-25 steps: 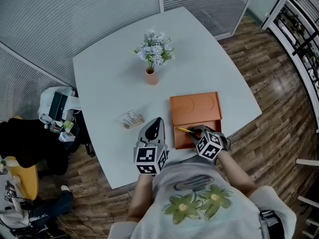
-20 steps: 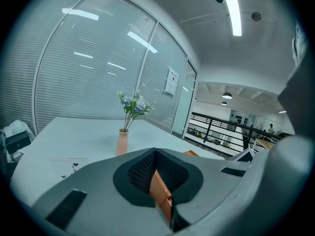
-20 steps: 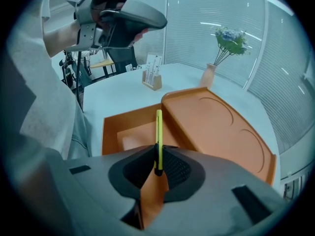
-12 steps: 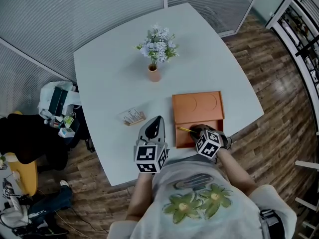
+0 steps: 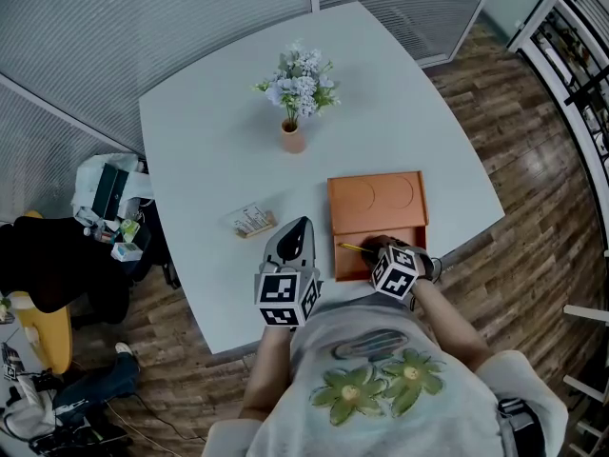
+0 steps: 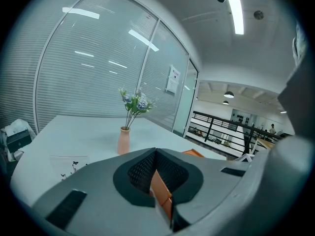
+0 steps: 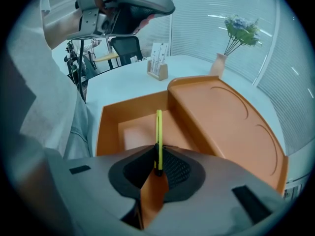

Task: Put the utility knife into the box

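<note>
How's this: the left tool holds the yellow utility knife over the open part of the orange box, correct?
No. The right tool, not the left, holds the yellow utility knife over the open part of the orange box; the right gripper view shows it. The left tool is shut and empty.

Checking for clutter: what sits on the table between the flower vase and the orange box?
Nothing. In the head view, the stretch of white table between the flower vase and the orange box is bare.
</note>
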